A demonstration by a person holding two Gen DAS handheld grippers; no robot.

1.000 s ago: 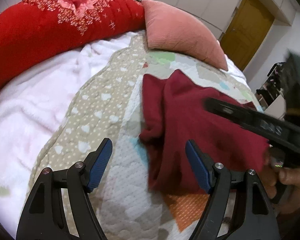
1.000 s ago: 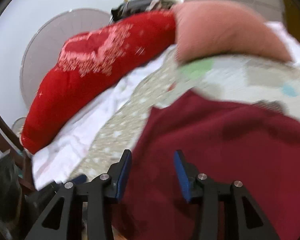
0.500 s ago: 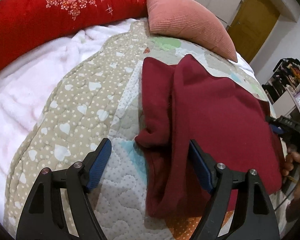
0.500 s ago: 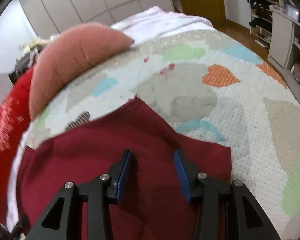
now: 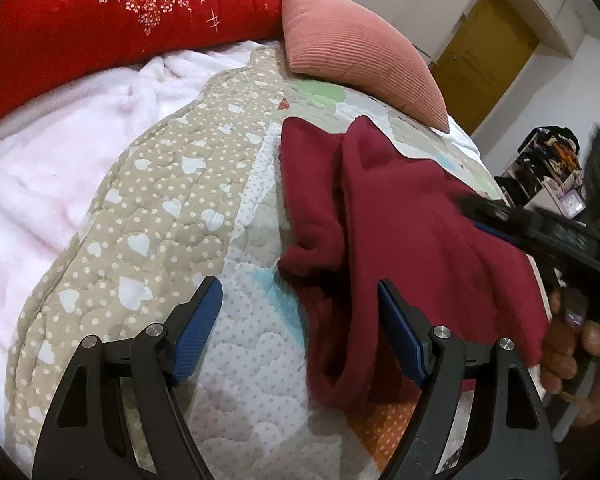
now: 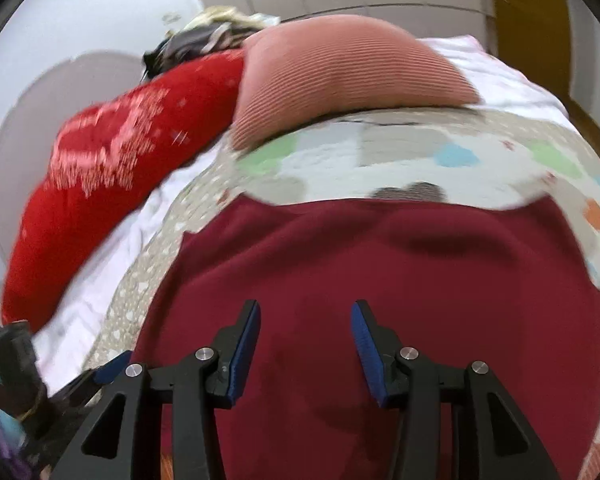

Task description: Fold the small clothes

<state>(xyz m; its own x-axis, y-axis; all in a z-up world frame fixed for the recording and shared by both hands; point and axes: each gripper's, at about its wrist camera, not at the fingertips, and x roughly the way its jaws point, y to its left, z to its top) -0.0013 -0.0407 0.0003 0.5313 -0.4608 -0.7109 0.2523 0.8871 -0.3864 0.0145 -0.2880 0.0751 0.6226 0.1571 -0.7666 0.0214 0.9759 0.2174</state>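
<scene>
A dark red garment [image 5: 404,224] lies on the patterned quilt [image 5: 172,208], partly folded, with a bunched sleeve along its left edge. My left gripper [image 5: 300,316] is open and empty, low over the quilt at the garment's near left edge. My right gripper [image 6: 305,340] is open and empty, hovering just above the middle of the garment [image 6: 380,272]. In the left wrist view the right gripper [image 5: 540,232] reaches in from the right over the garment, blurred.
A red flowered blanket [image 5: 100,24] and a pink ribbed cushion [image 5: 352,52] lie at the head of the bed. A white fleece blanket [image 5: 60,152] lies left of the quilt. A yellow door [image 5: 480,52] and cluttered shelves [image 5: 548,168] stand at right.
My right gripper swung from facing the foot of the bed back toward the cushion, over the garment's middle. My left gripper stayed open and shifted slightly. The garment has not moved.
</scene>
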